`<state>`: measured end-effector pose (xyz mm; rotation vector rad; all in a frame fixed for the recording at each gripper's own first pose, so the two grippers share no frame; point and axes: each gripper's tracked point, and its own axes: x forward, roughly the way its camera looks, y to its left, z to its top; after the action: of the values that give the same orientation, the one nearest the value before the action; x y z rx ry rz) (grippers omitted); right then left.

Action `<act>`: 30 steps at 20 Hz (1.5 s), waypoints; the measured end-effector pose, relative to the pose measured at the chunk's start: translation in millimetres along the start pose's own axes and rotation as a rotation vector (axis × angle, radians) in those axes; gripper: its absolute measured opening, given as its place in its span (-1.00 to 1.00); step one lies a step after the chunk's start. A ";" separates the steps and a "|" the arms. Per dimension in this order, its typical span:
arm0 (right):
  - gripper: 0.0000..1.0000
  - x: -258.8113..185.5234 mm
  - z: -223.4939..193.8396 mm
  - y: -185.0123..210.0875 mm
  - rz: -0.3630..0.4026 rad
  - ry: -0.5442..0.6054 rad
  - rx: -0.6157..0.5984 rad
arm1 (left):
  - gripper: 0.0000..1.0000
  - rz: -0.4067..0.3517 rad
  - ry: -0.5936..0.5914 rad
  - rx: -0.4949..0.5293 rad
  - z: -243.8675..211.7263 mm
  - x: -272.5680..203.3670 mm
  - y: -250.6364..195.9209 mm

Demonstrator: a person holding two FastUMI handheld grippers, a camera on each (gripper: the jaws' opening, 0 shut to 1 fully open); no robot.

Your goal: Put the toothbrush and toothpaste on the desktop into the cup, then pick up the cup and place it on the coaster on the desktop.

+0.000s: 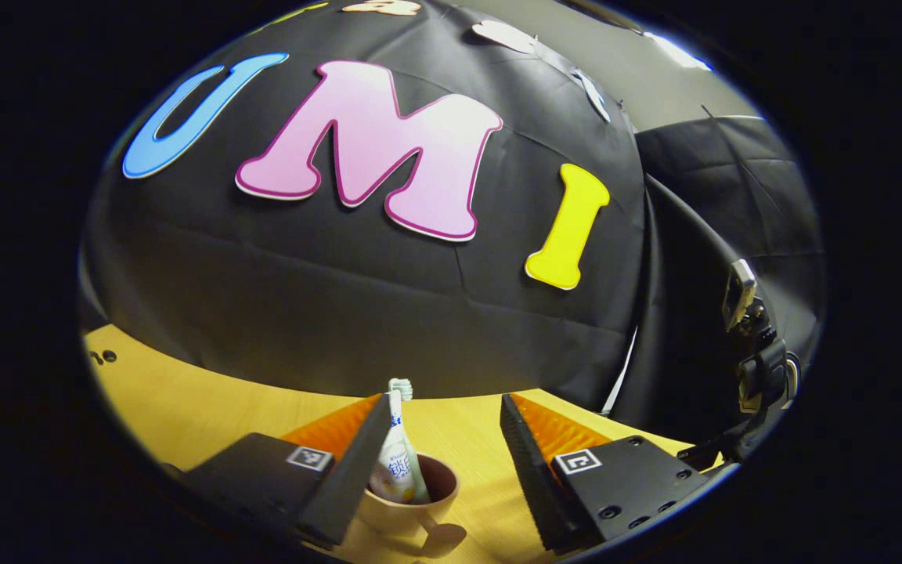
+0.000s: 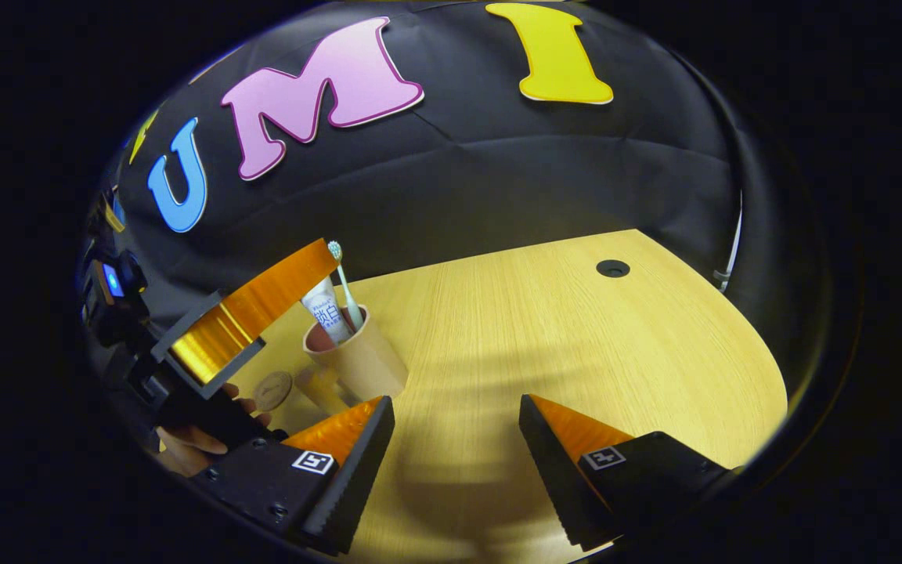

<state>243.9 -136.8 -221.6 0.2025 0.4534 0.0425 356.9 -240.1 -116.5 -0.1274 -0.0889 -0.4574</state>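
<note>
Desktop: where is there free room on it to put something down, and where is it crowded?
Free: the bare wood between the cup and the round cable hole, and ahead of the right gripper. Crowded: around the cup, where the left gripper and the round coaster sit close.

We see a brightly lit tabletop [image 2: 545,329] crossed by soft banded shadows, sharp focus at centre, and strong fisheye bending with darkening toward the edges.
</note>
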 end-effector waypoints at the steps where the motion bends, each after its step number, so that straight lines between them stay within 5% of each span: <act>1: 0.95 -0.3 2.3 2.8 0.004 0.000 -0.001 | 0.85 0.005 -0.006 0.009 5.7 -6.1 -0.1; 9: 0.95 -0.4 39.1 32.9 0.032 -0.009 0.010 | 0.95 0.167 0.027 0.013 41.8 -93.3 40.9; 15: 0.95 8.7 42.5 69.8 0.057 0.145 0.107 | 0.95 0.369 0.114 0.002 42.3 -189.4 96.1; 19: 0.95 18.4 38.5 92.0 0.074 0.262 0.054 | 0.95 0.473 0.159 -0.034 44.3 -239.2 129.8; 30: 0.94 55.1 -7.8 111.7 -0.006 0.617 0.038 | 0.94 0.624 0.268 0.041 63.6 -349.7 173.9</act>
<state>290.5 -21.3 -229.5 0.2245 1.0700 0.0915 118.3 75.5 -111.5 -0.0470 0.2027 0.1529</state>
